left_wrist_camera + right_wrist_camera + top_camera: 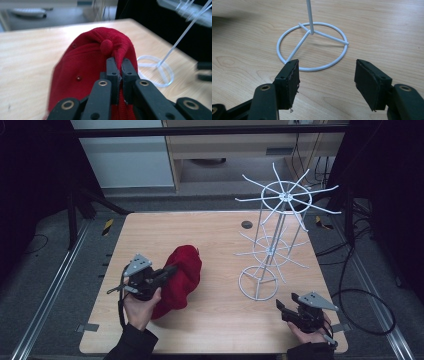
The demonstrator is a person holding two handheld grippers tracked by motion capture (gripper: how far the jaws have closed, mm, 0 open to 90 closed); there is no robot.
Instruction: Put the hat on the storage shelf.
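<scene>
Two grippers are in your hands. Your left gripper (119, 63) is clamped on a fold of cloth at the crown of the red cap (181, 279), just beside its top button (106, 47); the cap sits on the left half of the wooden table (220, 320). Your right gripper (327, 83) has its jaws wide apart, gripping nothing, near the base ring (312, 45) of the white wire hat stand (272, 235).

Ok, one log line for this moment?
left gripper: shut on cap | right gripper: open, near stand base | cap on table
</scene>
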